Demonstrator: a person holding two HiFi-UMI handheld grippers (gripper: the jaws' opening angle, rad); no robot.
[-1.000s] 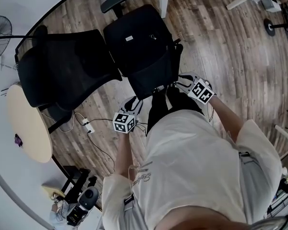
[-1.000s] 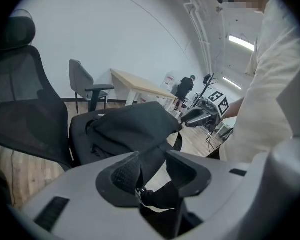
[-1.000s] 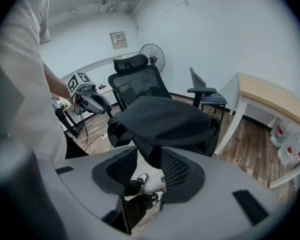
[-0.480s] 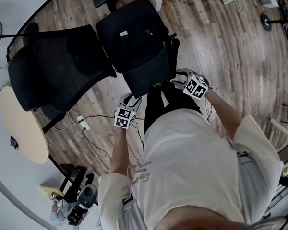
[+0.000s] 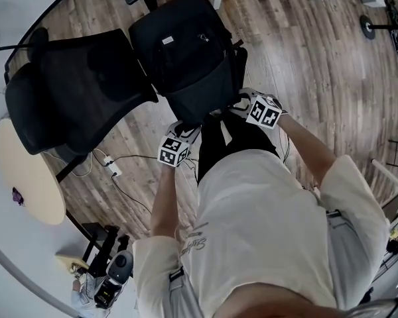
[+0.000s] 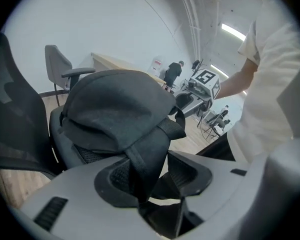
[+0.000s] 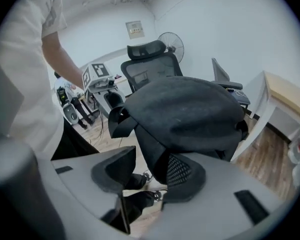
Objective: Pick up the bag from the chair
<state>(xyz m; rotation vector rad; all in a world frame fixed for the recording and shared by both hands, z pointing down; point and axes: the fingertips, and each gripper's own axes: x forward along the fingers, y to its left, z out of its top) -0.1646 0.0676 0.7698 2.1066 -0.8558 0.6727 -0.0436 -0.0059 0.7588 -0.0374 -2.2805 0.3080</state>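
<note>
The left gripper and the right gripper have just been opening; both pairs of jaws stand wide apart. A loose strap of the bag hangs unclamped between each pair. The bag lies on the chair.

Even, cool indoor light. Ceiling lamp glares beyond the fingers of the left gripper. Heavy fisheye bending at edges.

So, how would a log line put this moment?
bag on chair | left gripper: jaws just opened, strap between | right gripper: same
</note>
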